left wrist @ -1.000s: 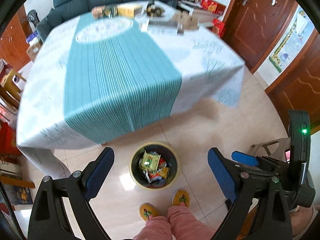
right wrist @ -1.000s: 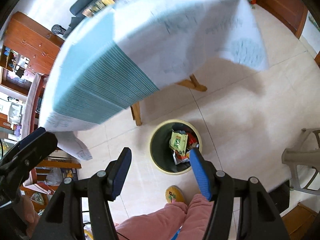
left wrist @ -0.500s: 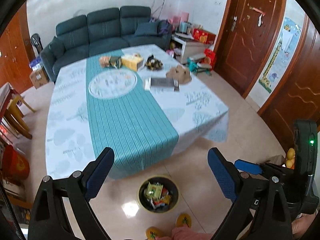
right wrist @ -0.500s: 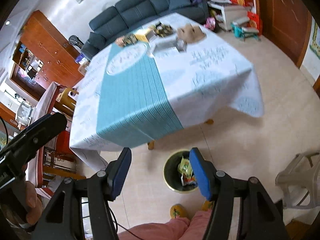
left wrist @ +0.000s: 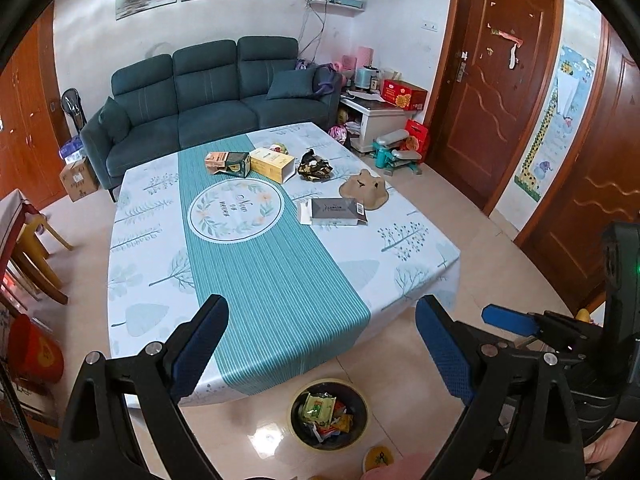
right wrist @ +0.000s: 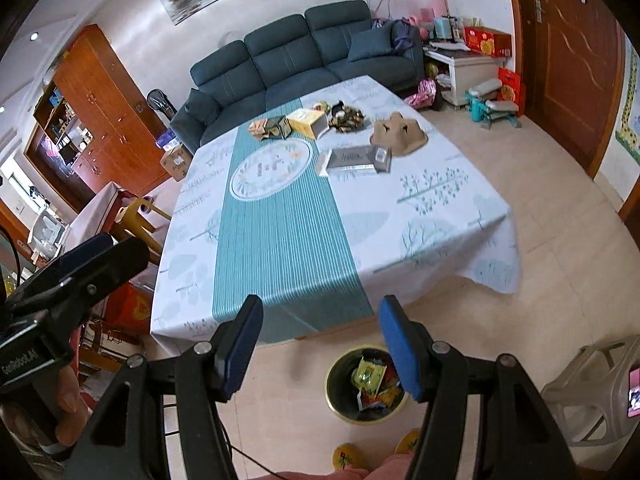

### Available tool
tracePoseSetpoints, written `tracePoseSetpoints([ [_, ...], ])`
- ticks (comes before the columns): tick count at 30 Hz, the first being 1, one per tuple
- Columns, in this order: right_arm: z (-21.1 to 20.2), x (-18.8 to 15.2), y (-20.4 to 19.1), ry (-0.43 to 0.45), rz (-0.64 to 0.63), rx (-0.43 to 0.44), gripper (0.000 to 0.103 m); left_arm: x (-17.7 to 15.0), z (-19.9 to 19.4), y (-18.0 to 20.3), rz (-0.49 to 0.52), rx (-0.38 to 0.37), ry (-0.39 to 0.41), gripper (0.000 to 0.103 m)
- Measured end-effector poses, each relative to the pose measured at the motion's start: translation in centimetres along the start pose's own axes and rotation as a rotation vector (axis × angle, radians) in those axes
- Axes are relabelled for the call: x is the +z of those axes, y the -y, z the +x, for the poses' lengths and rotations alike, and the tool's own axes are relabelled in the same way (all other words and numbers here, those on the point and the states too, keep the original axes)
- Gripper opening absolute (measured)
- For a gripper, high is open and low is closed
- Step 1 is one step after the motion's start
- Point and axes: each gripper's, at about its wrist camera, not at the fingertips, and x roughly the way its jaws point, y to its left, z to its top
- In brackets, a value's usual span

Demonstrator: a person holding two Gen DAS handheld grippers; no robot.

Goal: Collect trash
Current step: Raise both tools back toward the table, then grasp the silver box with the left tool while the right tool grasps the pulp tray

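Both grippers, left (left wrist: 320, 344) and right (right wrist: 320, 344), are hanging with jaws apart and empty above the bin (left wrist: 329, 414). Trash is lying at the table's far end: 3 cartons, a wrapper pile (left wrist: 315, 169) and a pulp tray (left wrist: 364, 189). All are looking light and crushable, so pinching a carton (left wrist: 271, 164) across its edge seems best.

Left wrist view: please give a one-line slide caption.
Open hand-held gripper above bin of wrappers; boxes remain on table.
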Motion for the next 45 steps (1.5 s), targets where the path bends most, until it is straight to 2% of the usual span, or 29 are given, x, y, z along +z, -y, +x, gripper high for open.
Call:
tracePoseSetpoints([
  [6,1.2,2.6,-0.4,0.005,-0.037,0.003,0.061,2.0,2.2,-1.4,-0.046,0.011,-0.012,0.094],
  [14,6.6,9.0,2.0,-0.016,-0.087,0.046,0.061,6.3,9.0,-2.2,-0.116,0.088,-0.047,0.094],
  [21,12.9,15.3,6.2,-0.119,-0.135,0.087,0.061,10.9,17.7,-0.7,-0.185,0.137,-0.144,0.094],
  [25,16.5,18.6,9.0,-0.185,-0.185,0.079,0.061,12.6,22.8,-0.1,-0.248,0.131,-0.208,0.094],
  [30,21.3,22.8,12.0,-0.236,-0.254,0.051,0.061,13.5,28.0,0.1,-0.351,0.12,-0.278,0.094],
  [32,22.9,24.2,12.7,-0.244,-0.274,0.04,0.066,13.3,29.5,0.0,-0.388,0.125,-0.303,0.094],
  [33,23.4,24.5,12.9,-0.244,-0.284,0.036,0.071,13.3,30.4,-0.1,-0.413,0.129,-0.32,0.094],
  [40,28.6,26.1,12.4,-0.287,-0.383,0.033,0.075,13.1,33.8,-2.0,-0.586,0.167,-0.379,0.094],
  [42,29.5,25.8,12.2,-0.295,-0.417,0.02,0.076,12.9,34.4,-2.4,-0.635,0.175,-0.396,0.102],
  [45,30.6,25.3,12.0,-0.311,-0.475,-0.008,0.075,12.8,35.5,-2.6,-0.692,0.181,-0.418,0.102],
])
